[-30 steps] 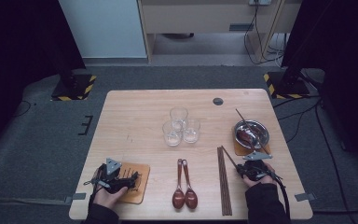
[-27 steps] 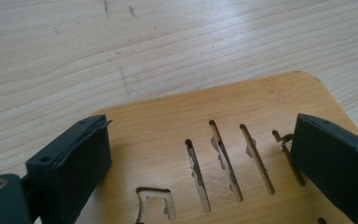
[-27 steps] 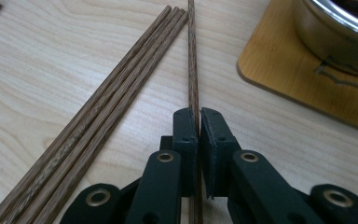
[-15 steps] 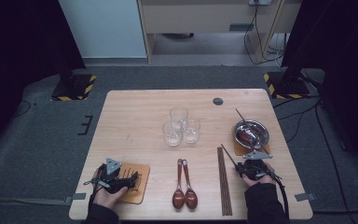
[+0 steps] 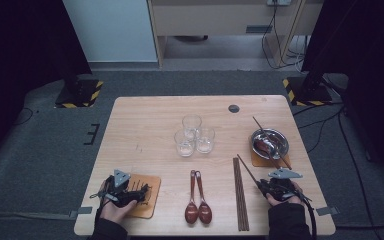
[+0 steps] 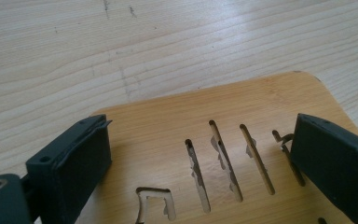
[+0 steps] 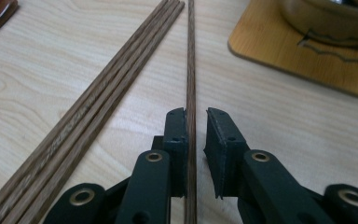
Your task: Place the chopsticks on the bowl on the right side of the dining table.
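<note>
A pale wooden table (image 5: 145,130) stands on grey carpet, with black stands on yellow-striped bases at its far corners and a desk with hanging cables behind. On it sit three glasses (image 5: 193,135), two dark spoons (image 5: 197,197), a bundle of chopsticks (image 5: 240,192), a metal bowl (image 5: 270,141) on a coaster, and a slotted wooden coaster (image 6: 223,154) at the near left.

The person's forearms are cut off at the bottom edge of the high view. In the right gripper view the bowl is cropped at the top, and the near end of the single chopstick (image 7: 190,93) is hidden under the gripper body.

That chopstick lies just right of the bundle, its long axis running from the right gripper (image 7: 196,135) diagonally away towards the table's middle. The right gripper's jaws have just been opening slightly; they stand narrowly apart with the stick between them, against the left pad, a gap at the other.

The left gripper (image 6: 200,158) rests over the slotted coaster, jaws spread wide, nothing pinched
</note>
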The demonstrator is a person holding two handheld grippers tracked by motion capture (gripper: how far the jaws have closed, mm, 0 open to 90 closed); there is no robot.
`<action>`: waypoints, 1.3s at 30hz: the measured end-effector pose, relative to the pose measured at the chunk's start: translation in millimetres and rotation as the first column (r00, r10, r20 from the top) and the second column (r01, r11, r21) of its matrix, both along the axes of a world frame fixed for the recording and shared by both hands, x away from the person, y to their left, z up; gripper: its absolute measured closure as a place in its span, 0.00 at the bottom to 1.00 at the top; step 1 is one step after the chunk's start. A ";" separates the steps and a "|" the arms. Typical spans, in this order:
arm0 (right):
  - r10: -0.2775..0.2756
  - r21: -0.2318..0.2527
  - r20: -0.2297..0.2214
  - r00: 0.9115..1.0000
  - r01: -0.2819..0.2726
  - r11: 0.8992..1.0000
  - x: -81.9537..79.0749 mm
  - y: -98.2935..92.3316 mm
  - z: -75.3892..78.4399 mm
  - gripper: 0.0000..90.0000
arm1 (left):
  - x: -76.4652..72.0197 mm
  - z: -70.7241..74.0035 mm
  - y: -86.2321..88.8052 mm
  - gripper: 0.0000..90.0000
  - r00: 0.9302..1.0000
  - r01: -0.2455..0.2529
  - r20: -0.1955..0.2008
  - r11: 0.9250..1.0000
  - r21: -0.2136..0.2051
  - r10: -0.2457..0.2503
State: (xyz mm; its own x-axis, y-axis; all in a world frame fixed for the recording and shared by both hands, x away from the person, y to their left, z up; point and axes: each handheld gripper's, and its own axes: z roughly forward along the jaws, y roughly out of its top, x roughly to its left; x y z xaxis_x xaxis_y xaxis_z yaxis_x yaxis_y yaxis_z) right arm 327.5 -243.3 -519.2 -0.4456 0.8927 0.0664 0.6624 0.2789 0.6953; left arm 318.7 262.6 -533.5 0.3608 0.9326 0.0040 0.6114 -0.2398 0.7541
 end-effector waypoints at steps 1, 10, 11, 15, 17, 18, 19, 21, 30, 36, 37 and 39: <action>0.002 0.000 0.003 1.000 -0.002 1.000 -1.0 -0.8 -0.7 0.88 | 0.0 0.0 0.0 0.04 1.000 0.000 0.000 1.000 0.000 0.000; -0.001 -0.005 -0.019 1.000 0.001 1.000 -8.6 -2.3 -4.1 0.91 | 0.0 0.0 0.0 0.04 1.000 0.000 0.000 1.000 0.000 0.000; -0.003 -0.010 -0.019 1.000 0.003 1.000 -8.6 -1.8 -4.4 0.92 | 0.0 0.0 0.0 0.04 1.000 0.000 0.000 1.000 0.000 0.000; -0.010 -0.028 -0.009 1.000 0.009 1.000 -9.7 0.3 -4.6 0.94 | 0.0 0.0 0.0 0.04 1.000 0.000 0.000 1.000 0.000 0.000; -0.013 -0.030 -0.010 1.000 0.013 0.999 -9.7 0.7 -4.4 0.94 | 0.0 0.0 0.0 0.04 1.000 0.000 0.000 1.000 0.000 0.000; -0.013 -0.030 -0.010 1.000 0.013 0.999 -9.7 0.7 -4.4 0.94 | 0.0 0.0 0.0 0.04 1.000 0.000 0.000 1.000 0.000 0.000; -0.011 -0.028 -0.010 1.000 0.011 1.000 -9.2 0.2 -4.4 0.94 | 0.0 0.0 0.0 0.04 1.000 0.000 0.000 1.000 0.000 0.000; -0.016 -0.013 -0.018 1.000 0.016 1.000 -8.5 -1.2 -4.5 0.95 | 0.0 0.0 0.0 0.04 1.000 0.000 0.000 1.000 0.000 0.000; -0.016 0.033 0.013 1.000 0.015 0.999 -7.6 -8.3 6.4 0.95 | 0.0 0.0 0.0 0.04 1.000 0.000 0.000 1.000 0.000 0.000; -0.017 0.062 0.031 0.999 0.016 0.998 -7.3 -9.0 13.0 0.95 | 0.0 0.0 0.0 0.04 1.000 0.000 0.000 1.000 0.000 0.000; -0.018 0.068 0.032 0.999 0.016 0.998 -7.3 -9.1 14.0 0.95 | 0.0 0.0 0.0 0.04 1.000 0.000 0.000 1.000 0.000 0.000; -0.023 0.078 0.036 0.999 0.020 0.997 -6.8 -8.4 15.7 0.95 | 0.0 0.0 0.0 0.04 1.000 0.000 0.000 1.000 0.000 0.000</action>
